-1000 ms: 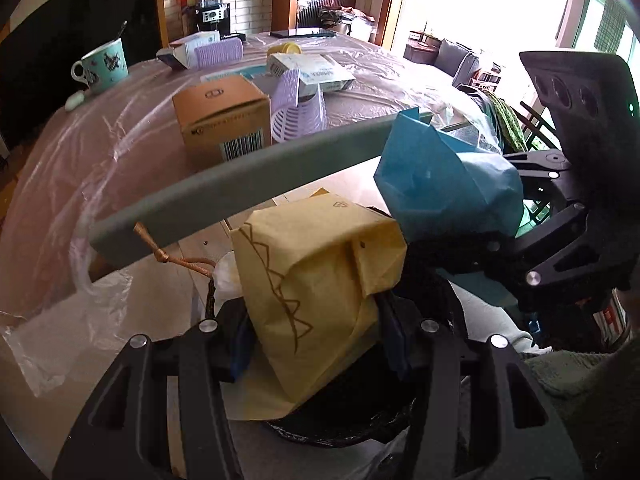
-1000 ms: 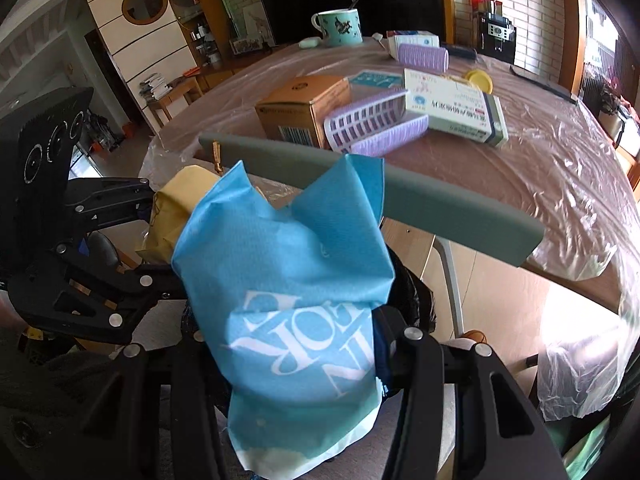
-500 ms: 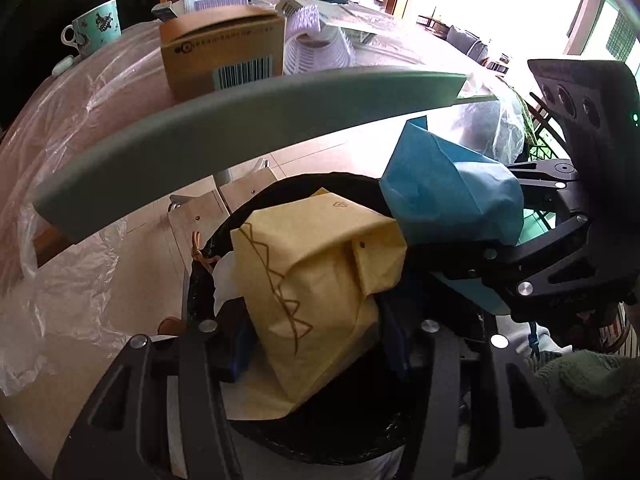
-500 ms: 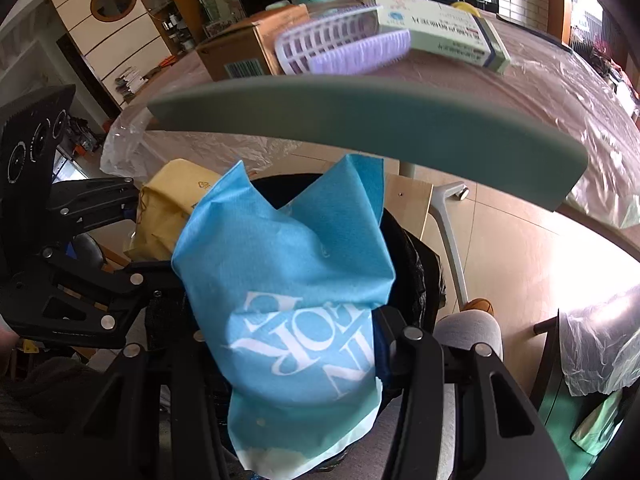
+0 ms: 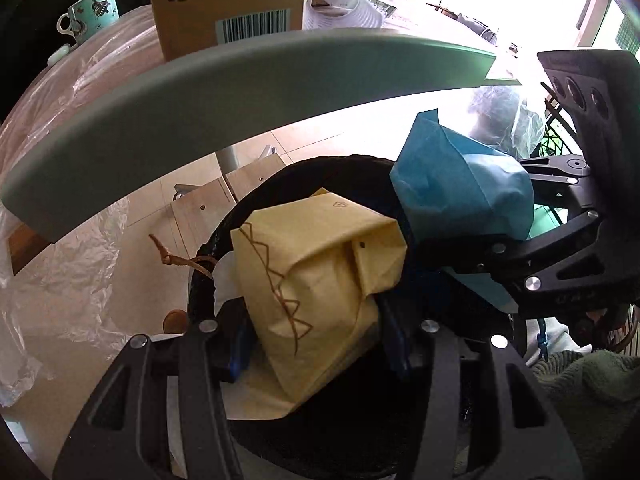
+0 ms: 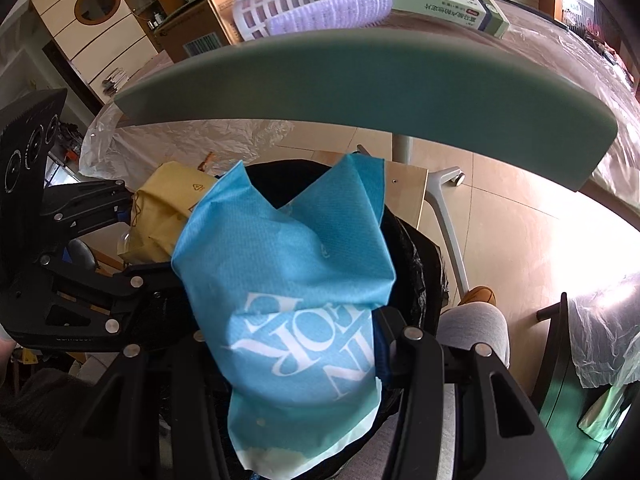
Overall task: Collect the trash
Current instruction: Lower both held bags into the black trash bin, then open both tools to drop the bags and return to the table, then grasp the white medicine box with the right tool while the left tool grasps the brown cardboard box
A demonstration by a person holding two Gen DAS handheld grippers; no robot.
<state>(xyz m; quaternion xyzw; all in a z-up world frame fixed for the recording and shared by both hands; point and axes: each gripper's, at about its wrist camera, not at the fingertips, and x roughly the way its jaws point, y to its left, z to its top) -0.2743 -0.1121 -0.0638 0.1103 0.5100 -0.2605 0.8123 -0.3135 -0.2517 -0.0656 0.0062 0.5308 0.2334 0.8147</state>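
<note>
Trash is gripped in both tools directly over the black-lined round bin (image 5: 320, 176): the left gripper (image 5: 316, 332) is clamped on a crumpled yellow paper bag (image 5: 320, 280) and the right gripper (image 6: 292, 344) on a crumpled blue printed bag (image 6: 288, 280), seemingly positioned so each falls in on release. Just beyond the bin arches a grey-green chair back (image 6: 360, 80). Farther off, a plastic-covered table (image 5: 100, 64) carries a brown cardboard box (image 5: 228, 8) and a teal patterned mug (image 5: 90, 10).

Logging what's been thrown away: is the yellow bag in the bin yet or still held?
Still held. The left gripper is shut on the yellow bag, which hangs above the open black bin.
</note>
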